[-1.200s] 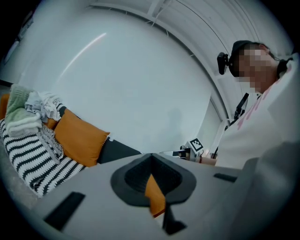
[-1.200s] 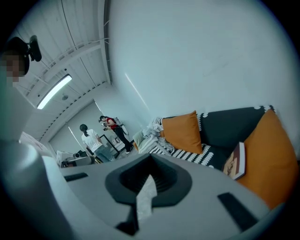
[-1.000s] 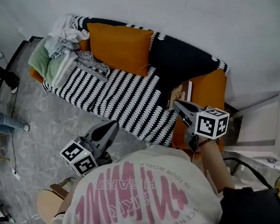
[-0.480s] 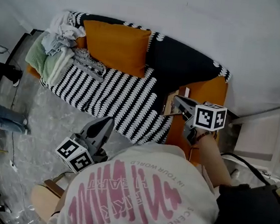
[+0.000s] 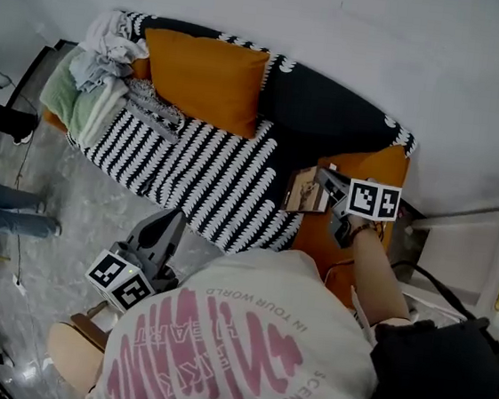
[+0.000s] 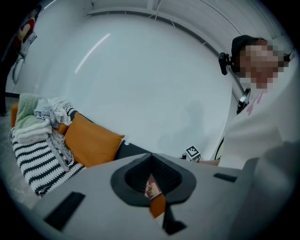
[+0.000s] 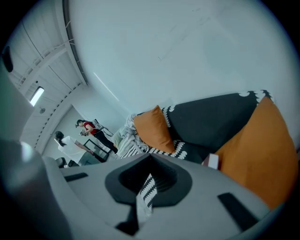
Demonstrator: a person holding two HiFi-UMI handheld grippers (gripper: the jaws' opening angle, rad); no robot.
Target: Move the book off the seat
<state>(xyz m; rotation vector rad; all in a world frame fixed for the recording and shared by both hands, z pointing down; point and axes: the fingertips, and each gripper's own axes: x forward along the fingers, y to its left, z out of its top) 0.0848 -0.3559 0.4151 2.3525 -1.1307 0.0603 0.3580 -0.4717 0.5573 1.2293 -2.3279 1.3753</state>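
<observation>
Book point(image 5: 304, 190) location: on the sofa point(image 5: 208, 167) seat, at its 3 o'clock end in the head view, lying flat just beside the orange armrest point(image 5: 374, 164).

Change over the last second: the right gripper point(image 5: 328, 181) has descended and advanced from a position short of the sofa. Its tips now overlap the book's 3 o'clock edge in the head view; contact cannot be confirmed. The left gripper point(image 5: 173, 223) has shifted only slightly and hangs over the floor at the book's 7 o'clock, well apart from it.

Gripper state:
- Right gripper: jaws pressed together, nothing between them. In the right gripper view the book's pale edge point(image 7: 213, 161) lies at 3 o'clock of the jaw line, outside it.
- Left gripper: jaws together, only a thin slit showing; empty.

Assessment: the approach is near its end, but the book is not yet grasped. The right jaws must open before any pick-up, or the closed tips can only push the book along the seat
</observation>
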